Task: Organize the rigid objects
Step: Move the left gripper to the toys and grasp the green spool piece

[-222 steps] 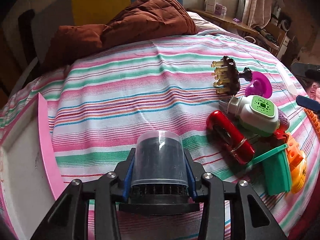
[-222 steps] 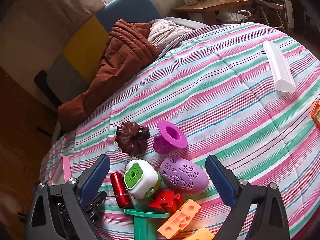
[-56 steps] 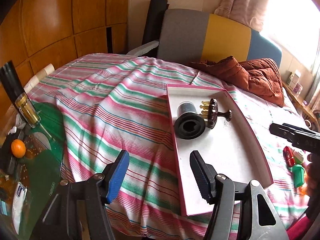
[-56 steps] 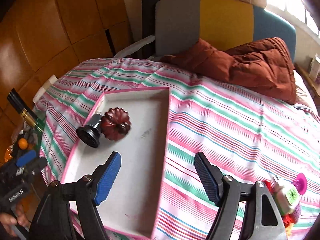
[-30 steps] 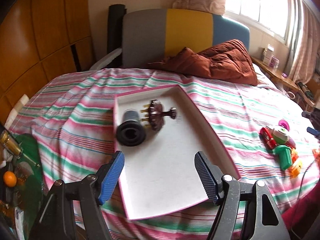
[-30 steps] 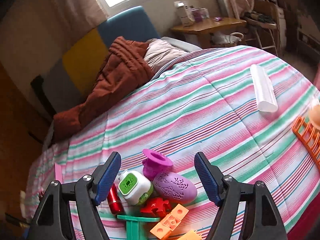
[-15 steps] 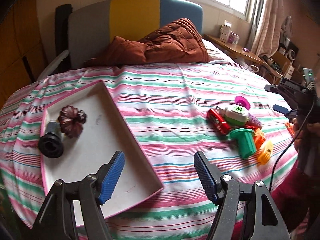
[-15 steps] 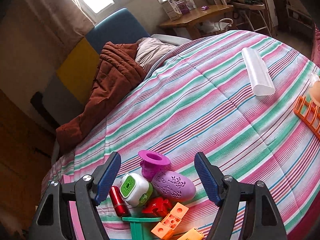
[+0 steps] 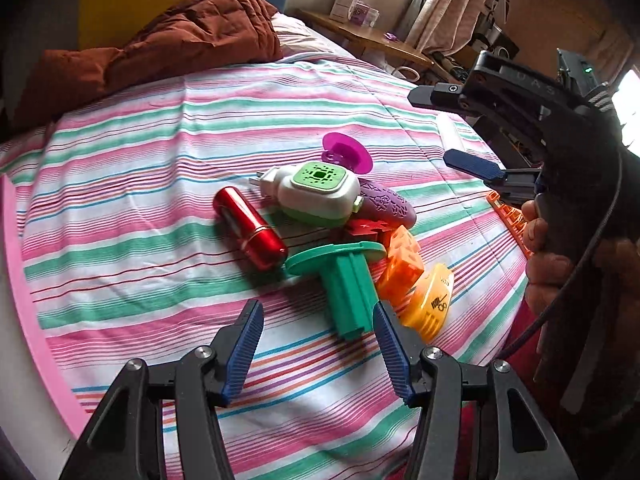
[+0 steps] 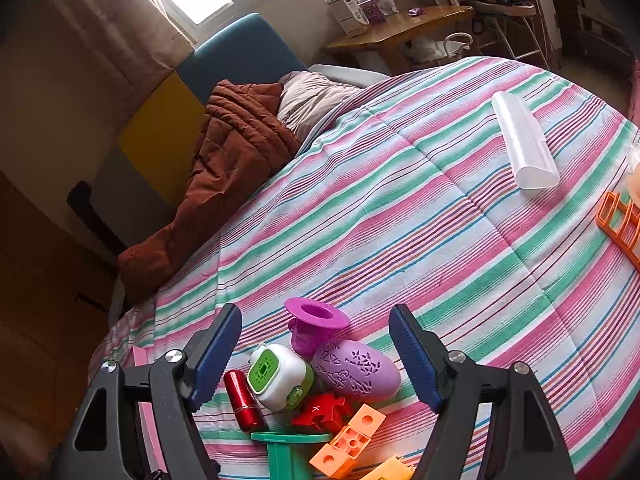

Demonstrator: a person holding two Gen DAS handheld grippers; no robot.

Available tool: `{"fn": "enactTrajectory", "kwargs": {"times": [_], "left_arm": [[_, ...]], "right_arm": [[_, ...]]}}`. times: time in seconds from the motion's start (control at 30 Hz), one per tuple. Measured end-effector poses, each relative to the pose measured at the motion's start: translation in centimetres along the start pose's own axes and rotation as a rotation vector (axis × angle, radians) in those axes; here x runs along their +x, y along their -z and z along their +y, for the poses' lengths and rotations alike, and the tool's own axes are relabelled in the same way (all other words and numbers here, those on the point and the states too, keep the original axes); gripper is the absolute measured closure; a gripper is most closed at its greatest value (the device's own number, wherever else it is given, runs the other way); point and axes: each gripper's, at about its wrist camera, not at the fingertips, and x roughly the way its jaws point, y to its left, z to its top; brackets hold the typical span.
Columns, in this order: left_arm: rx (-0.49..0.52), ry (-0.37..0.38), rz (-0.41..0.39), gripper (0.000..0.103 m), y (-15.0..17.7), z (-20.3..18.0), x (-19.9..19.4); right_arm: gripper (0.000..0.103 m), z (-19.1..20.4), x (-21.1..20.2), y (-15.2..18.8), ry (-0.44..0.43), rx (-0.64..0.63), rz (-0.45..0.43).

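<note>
A pile of small rigid things lies on the striped bedspread: a red cylinder (image 9: 250, 228), a white and green plug-in device (image 9: 320, 194), a magenta funnel (image 9: 348, 152), a purple oval (image 9: 384, 204), an orange block (image 9: 402, 264) and a green T-shaped piece (image 9: 348, 284). My left gripper (image 9: 316, 316) hovers just in front of the pile. Its jaws are closing, and the green piece's stem end lies by the right fingertip, with no pad pressing on it. My right gripper (image 10: 316, 316) stands open above the funnel (image 10: 316, 320) and the purple oval (image 10: 356, 368), holding nothing.
The pink tray rim (image 9: 16, 260) runs along the left edge. A white tube (image 10: 524, 146) and an orange rack (image 10: 620, 224) lie farther right on the bed. A brown quilt (image 10: 236, 160) is bunched at the headboard. A hand holds the right gripper (image 9: 448, 132).
My left gripper has swung from over the tray to the pile of objects and come lower, and its jaws have narrowed. The right gripper has stayed in place.
</note>
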Motion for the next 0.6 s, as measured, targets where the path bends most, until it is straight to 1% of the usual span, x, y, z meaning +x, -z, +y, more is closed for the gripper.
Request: {"fn": "enactTrajectory", "kwargs": {"times": [0.07, 0.13, 0.2, 0.23, 0.27, 0.33, 0.4, 0.6], "left_arm": [[-0.013, 0.019, 0.017, 0.045, -0.6, -0.3, 1.1], [-0.021, 0.018, 0.041, 0.045, -1.1, -0.5, 2.4], [-0.025, 0.024, 0.066, 0.049, -1.4, -0.7, 3.7], [-0.019, 0.025, 0.08, 0.057, -1.4, -0.8, 4.3], [-0.008, 0.024, 0.09, 0.071, -1.3, -0.8, 4.8], [0.016, 0.019, 0.06, 0.073, -0.7, -0.7, 4.6], [0.032, -0.009, 0.039, 0.073, 0.1, -0.3, 3.8], [0.019, -0.094, -0.03, 0.072, 3.4, 2.7, 0.6]], "right_arm": [[0.026, -0.1, 0.1, -0.1, 0.0, 0.004, 0.0], [0.026, -0.1, 0.2, -0.1, -0.002, 0.01, 0.003], [0.026, -0.3, 0.2, -0.1, -0.007, 0.015, 0.006], [0.026, -0.3, 0.3, -0.1, -0.008, 0.015, 0.009], [0.026, -0.2, 0.3, -0.1, -0.008, 0.013, 0.01], [0.026, -0.1, 0.3, -0.1, -0.01, 0.006, 0.011], [0.026, 0.1, 0.4, -0.1, -0.007, -0.003, 0.014], [0.026, 0.3, 0.7, 0.0, 0.004, -0.016, 0.026]]}}
